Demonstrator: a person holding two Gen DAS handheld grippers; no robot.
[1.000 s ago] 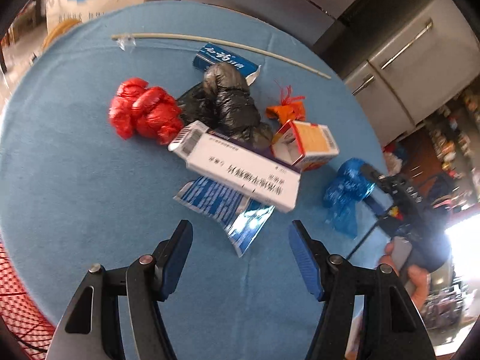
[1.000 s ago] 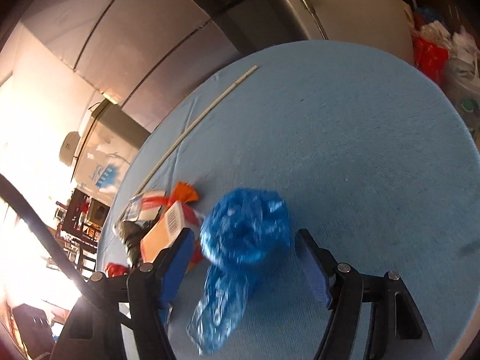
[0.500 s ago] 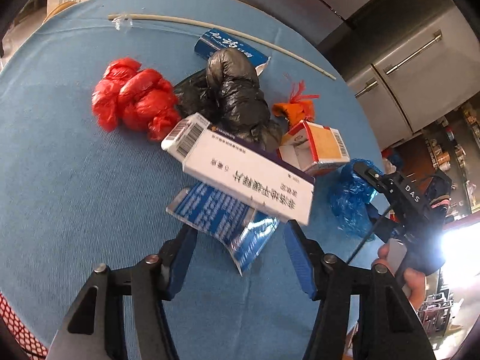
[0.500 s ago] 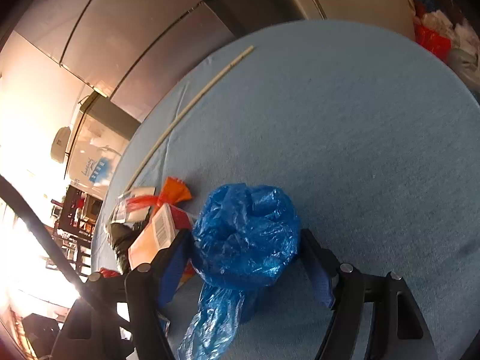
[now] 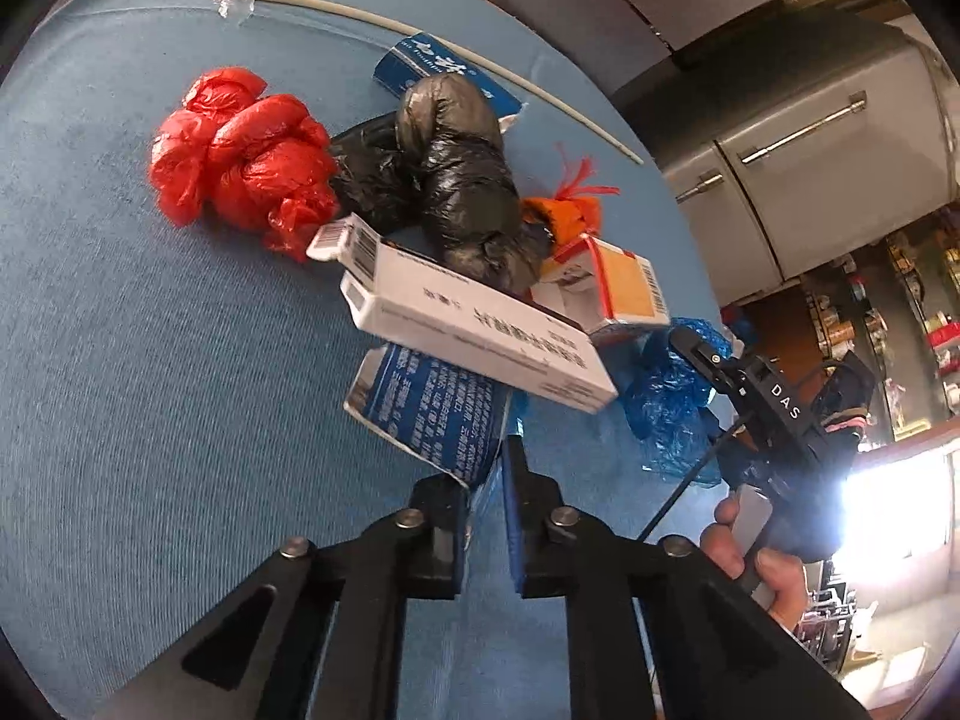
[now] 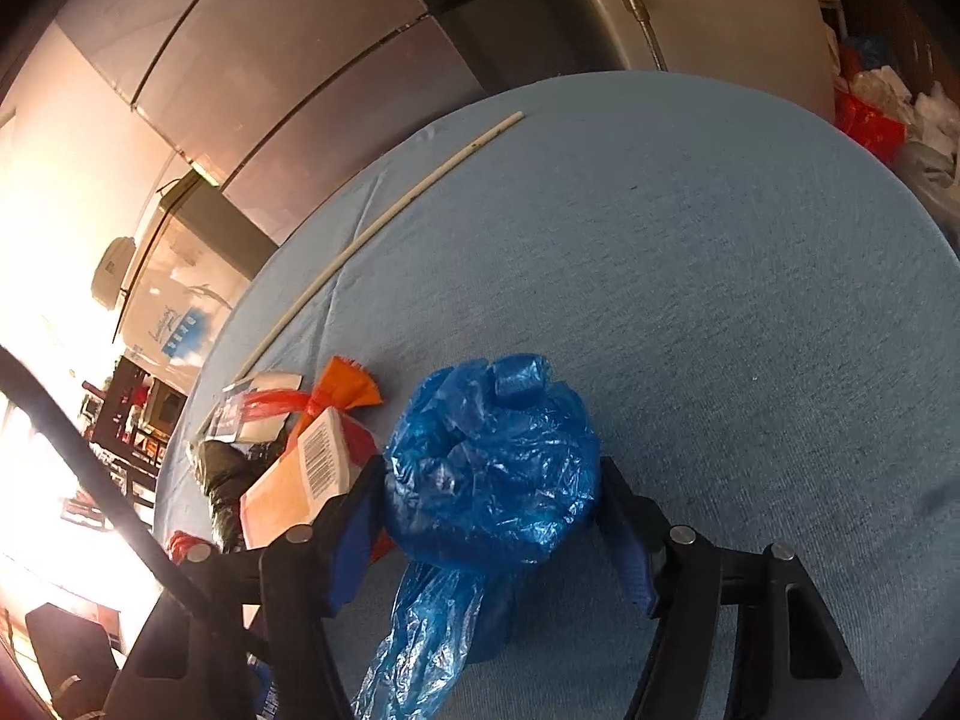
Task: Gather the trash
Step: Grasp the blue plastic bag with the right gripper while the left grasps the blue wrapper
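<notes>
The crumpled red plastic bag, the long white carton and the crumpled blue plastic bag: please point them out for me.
crumpled red plastic bag (image 5: 240, 162), left wrist view, middle of the bundle.
long white carton (image 5: 474, 333), left wrist view, printed top face.
crumpled blue plastic bag (image 6: 492, 462), right wrist view, bulging centre.

blue foil packet (image 5: 429, 414): top under white box (image 5: 480, 330) | box print blurred

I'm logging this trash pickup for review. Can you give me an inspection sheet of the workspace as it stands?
Surface: blue cloth, thin white rod along its far edge.
Job's things: blue wrapper, white box, orange box, red bag, black bag, blue bag.
Clutter: nothing seen.
Grippers: left gripper shut on blue wrapper; right gripper closing around blue bag.
Cables: black cable by right hand.
Surroundings: grey cabinets.
</notes>
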